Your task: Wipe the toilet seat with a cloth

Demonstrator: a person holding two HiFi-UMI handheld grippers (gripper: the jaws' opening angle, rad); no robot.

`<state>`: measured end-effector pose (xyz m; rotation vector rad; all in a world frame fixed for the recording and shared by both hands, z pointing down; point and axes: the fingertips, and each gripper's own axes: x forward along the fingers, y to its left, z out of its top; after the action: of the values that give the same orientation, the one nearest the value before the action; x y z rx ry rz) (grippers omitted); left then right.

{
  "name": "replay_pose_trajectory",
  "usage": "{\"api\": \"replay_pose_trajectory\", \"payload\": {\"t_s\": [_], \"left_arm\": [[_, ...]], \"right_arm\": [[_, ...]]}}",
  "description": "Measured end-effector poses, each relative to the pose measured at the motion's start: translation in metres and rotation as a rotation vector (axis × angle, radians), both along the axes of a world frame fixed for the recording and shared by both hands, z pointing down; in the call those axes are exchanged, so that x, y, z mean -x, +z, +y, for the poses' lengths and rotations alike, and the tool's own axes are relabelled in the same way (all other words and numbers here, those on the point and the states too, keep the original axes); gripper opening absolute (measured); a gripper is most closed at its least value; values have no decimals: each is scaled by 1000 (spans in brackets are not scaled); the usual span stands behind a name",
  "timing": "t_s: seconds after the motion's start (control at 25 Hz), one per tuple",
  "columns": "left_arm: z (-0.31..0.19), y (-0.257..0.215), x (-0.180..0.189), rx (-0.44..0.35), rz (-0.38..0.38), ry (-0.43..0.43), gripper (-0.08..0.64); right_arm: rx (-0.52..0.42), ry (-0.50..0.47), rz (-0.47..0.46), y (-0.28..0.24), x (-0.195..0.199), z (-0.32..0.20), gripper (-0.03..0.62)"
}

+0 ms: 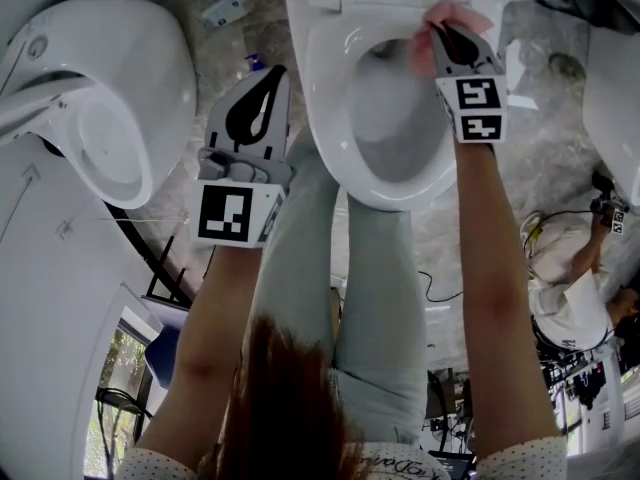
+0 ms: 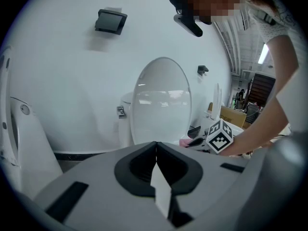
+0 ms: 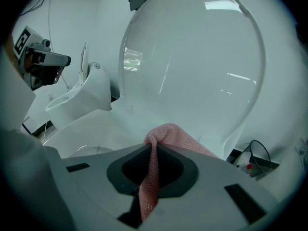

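Head view
right gripper (image 1: 443, 30): at the far end of the seat (image 1: 325, 88), close to the hinge; jaws closed on the cloth (image 1: 422, 50).
cloth: pink, bunched under and just ahead of the jaws, touching the seat's far right rim.
left gripper (image 1: 272, 76): outside the bowl, beside the seat's left rim and not touching it; jaws together.
seat axis: the long oval runs from the right jaws back toward the person, so the unwiped ring lies behind and to the left of those jaws.

Left gripper view
left jaws: shut tip to tip, nothing between them.
lid (image 2: 162, 100): upright, straight ahead of the jaws.
right gripper: ahead and to the right of these jaws, low, with a bit of pink cloth showing at its tip.

Right gripper view
right jaws: clamped on a strip of cloth that runs down between them; the rest spills forward over the tips.
lid: upright, directly ahead and above the jaws.
seat: white surface below and left of the jaws.
nearer hand (judgement): the right one, already on the seat with the cloth; the wipe likely has to draw back along the rim toward the person.
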<state>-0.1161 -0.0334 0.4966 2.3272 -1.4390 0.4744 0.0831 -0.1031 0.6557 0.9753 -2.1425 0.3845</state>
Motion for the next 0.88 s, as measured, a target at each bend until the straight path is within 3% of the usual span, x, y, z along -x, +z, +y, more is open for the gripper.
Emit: {"api": "replay_pose_trajectory", "payload": {"t_s": [0.2, 0.4, 0.6, 0.88], "left_arm": [[4, -4, -9, -5, 5, 3, 5], [7, -15, -16, -8, 6, 12, 5], [6, -39, -21, -19, 1, 25, 5], [-3, -111, -19, -90, -4, -2, 5]], "right_arm": [[11, 43, 28, 1, -23, 0, 34], [46, 109, 127, -8, -46, 2, 35], [27, 142, 89, -43, -50, 17, 35], [-6, 160, 14, -130, -47, 48, 35]]}}
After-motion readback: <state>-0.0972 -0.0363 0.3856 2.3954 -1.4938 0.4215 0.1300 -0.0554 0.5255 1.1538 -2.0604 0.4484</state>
